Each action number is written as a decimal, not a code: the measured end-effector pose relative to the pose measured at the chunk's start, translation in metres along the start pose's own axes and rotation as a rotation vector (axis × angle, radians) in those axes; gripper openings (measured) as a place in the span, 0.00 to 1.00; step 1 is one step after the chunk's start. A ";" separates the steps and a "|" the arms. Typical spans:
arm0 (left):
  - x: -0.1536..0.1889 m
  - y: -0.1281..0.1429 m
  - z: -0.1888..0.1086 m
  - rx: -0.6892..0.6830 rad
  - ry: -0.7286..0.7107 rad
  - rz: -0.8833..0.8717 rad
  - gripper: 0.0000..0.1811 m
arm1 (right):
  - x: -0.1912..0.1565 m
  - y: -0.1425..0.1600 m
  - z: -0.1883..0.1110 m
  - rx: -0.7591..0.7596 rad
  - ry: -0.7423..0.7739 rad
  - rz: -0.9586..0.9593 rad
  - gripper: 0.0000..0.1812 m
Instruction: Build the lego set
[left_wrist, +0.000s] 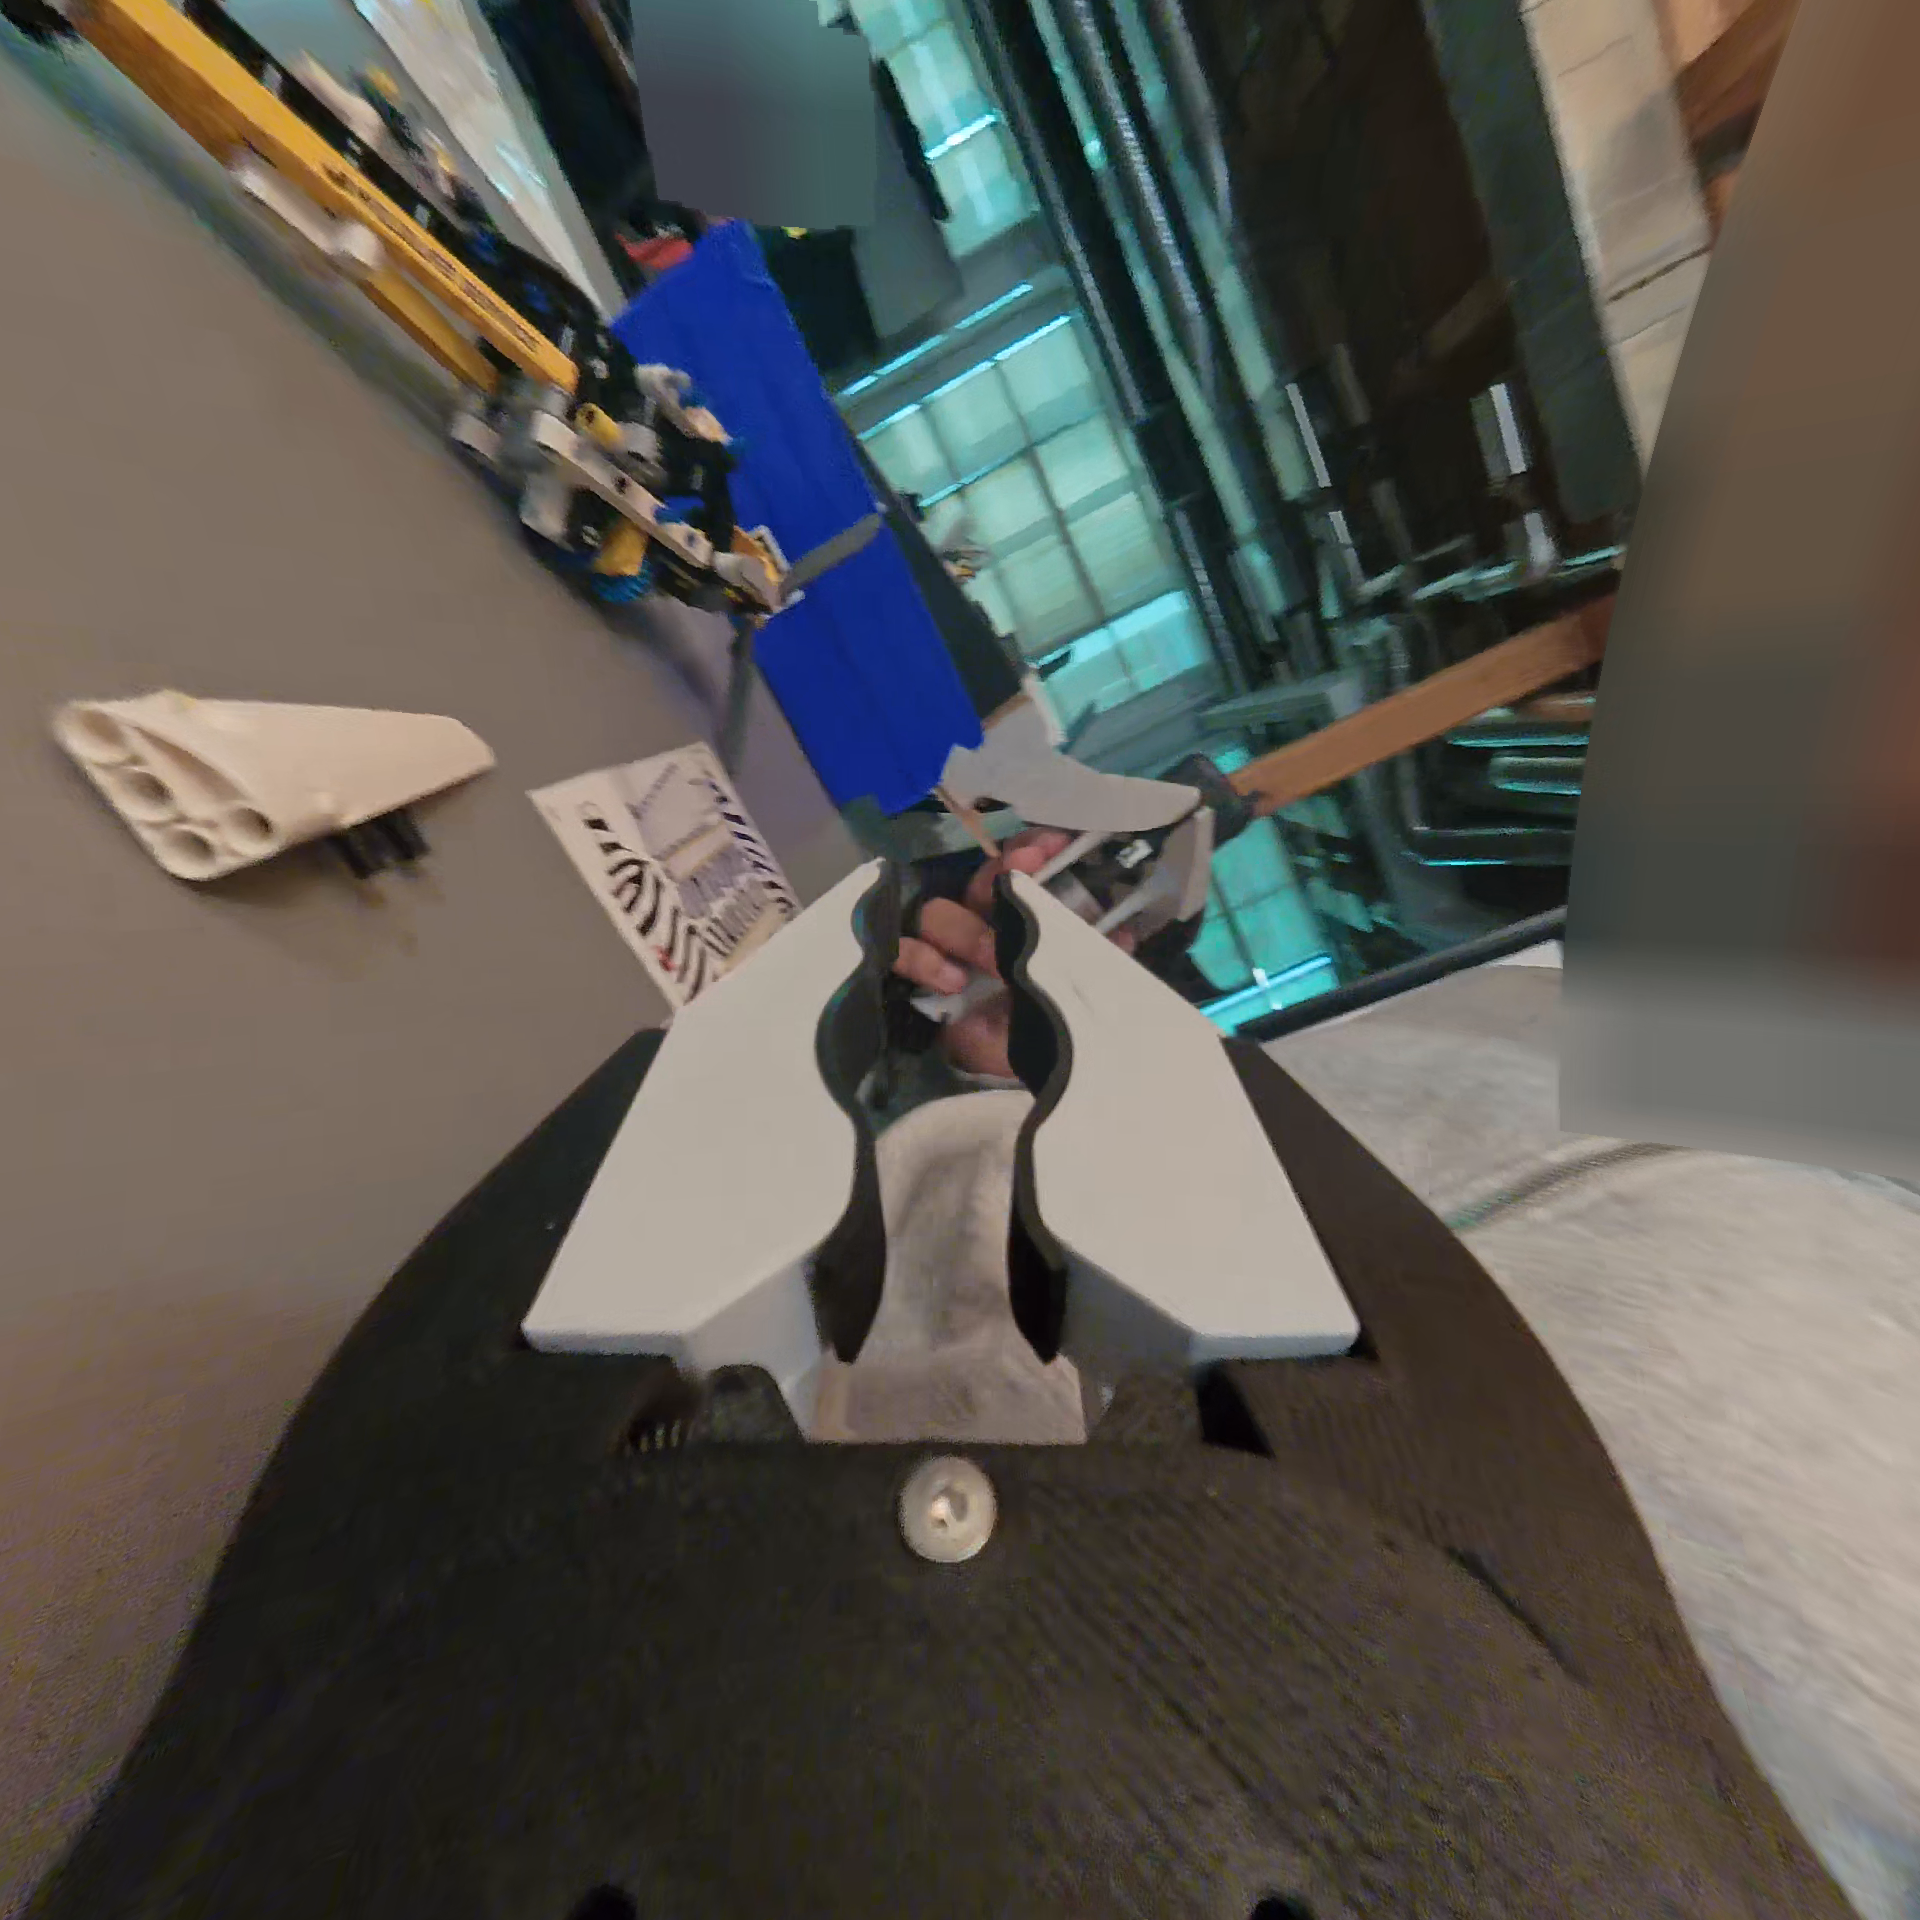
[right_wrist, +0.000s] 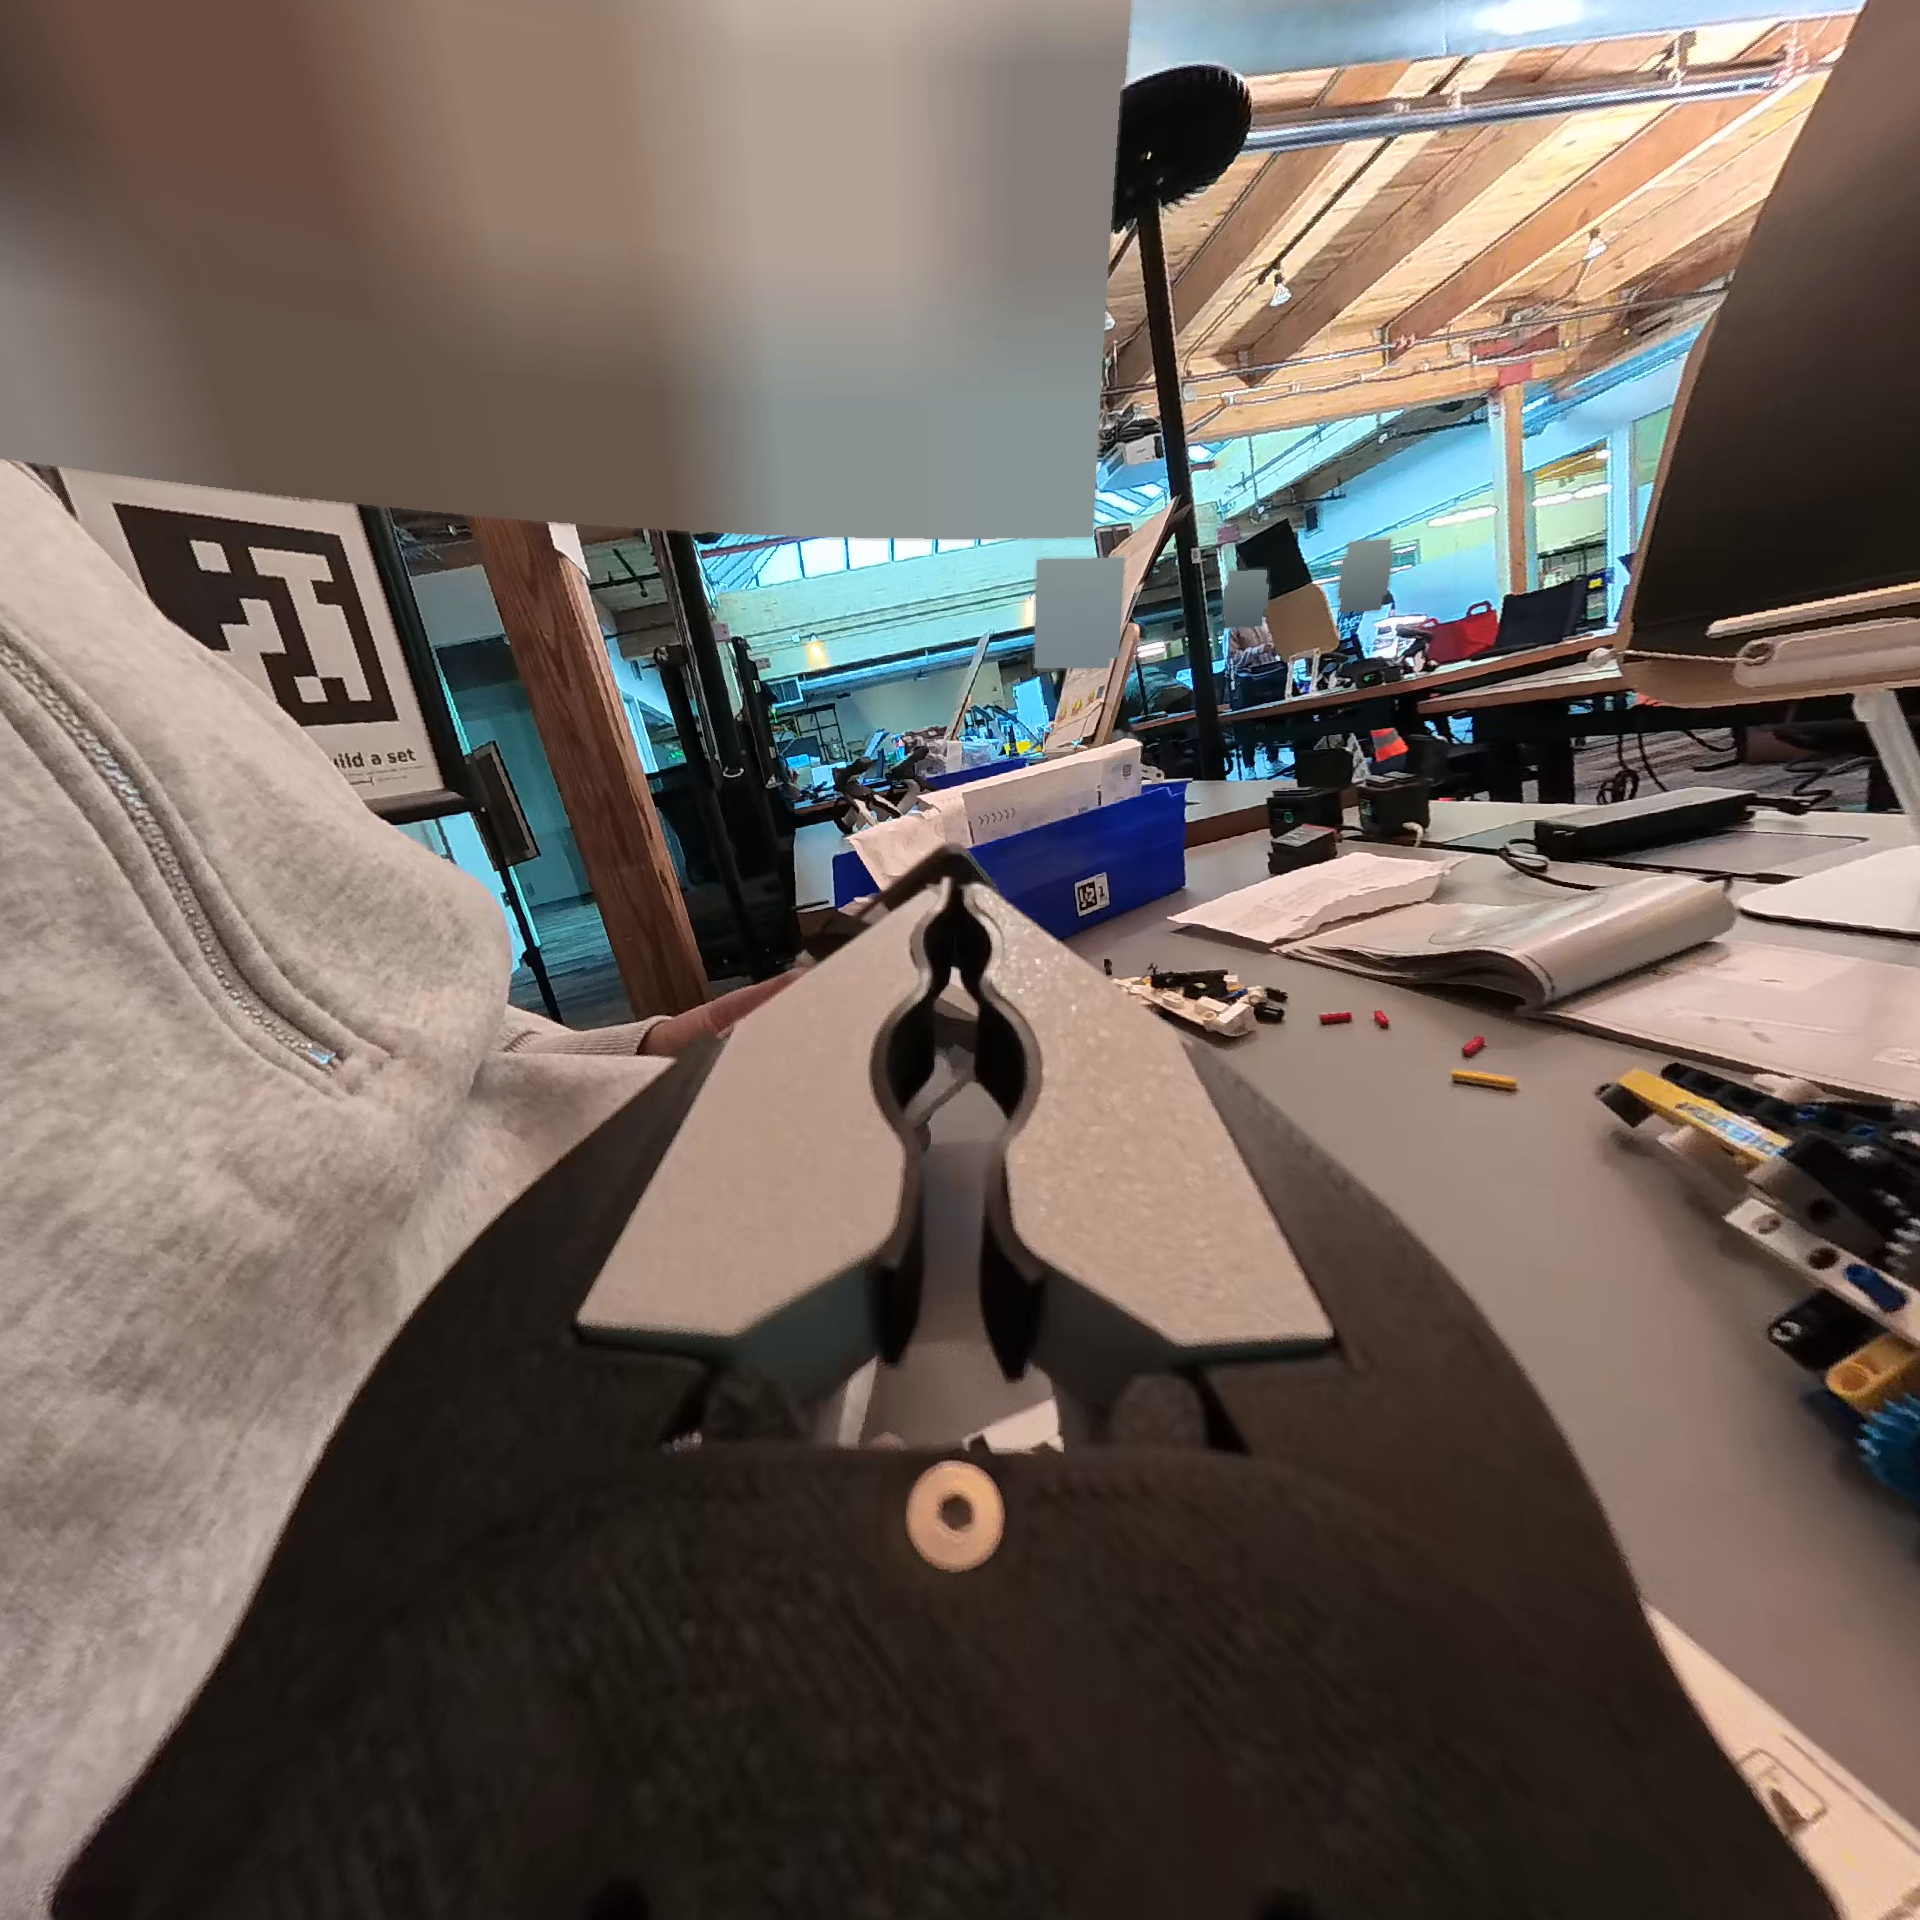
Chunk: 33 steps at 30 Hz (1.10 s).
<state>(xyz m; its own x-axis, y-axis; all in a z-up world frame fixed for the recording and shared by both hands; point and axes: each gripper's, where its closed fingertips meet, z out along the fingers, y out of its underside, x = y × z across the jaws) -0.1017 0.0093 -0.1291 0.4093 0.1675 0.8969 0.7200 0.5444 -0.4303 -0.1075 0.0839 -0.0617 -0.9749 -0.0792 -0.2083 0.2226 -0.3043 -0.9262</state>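
My left hand-held gripper (left_wrist: 943, 883) is lifted off the surface (left_wrist: 260, 1039) and tilted, fingers a narrow gap apart with nothing between them; a hand (left_wrist: 951, 961) and the other device show beyond the tips. My right hand-held gripper (right_wrist: 954, 914) points toward a grey hoodie (right_wrist: 208, 1039), tips nearly touching; a thin grey strip sits at the tips, but I cannot tell whether it is pinched. Lego model (left_wrist: 623, 488), yellow, black and white with blue parts, lies on the surface next to a blue bin (left_wrist: 821, 540); in the right view the same model (right_wrist: 1787, 1174) is at the right edge of the surface. A white panel (left_wrist: 260, 779) with black pins lies alone on the surface near the left edge, well apart from the model. A sticker sheet (left_wrist: 675, 862) lies near the surface's edge, just beside the left fingers. Right view: small white sub-assembly (right_wrist: 1195, 997), red pins (right_wrist: 1351, 1018) and a yellow axle (right_wrist: 1484, 1081) are scattered mid-surface; an open booklet (right_wrist: 1507, 925) is behind them.
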 end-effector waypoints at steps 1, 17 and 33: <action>-0.003 -0.001 -0.001 0.000 -0.026 0.020 0.09 | 0.000 0.001 0.000 -0.006 0.001 -0.003 0.00; -0.036 0.002 -0.001 -0.064 -0.286 0.160 0.09 | 0.004 0.006 -0.004 -0.016 0.015 0.002 0.00; -0.062 -0.020 -0.025 -0.015 -0.536 0.307 0.13 | 0.006 0.006 -0.009 -0.013 0.022 0.013 0.00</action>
<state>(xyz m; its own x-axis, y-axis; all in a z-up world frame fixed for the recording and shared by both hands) -0.1275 -0.0327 -0.1791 0.2637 0.7064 0.6568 0.6229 0.3951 -0.6752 -0.1120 0.0901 -0.0712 -0.9719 -0.0617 -0.2272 0.2353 -0.2913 -0.9273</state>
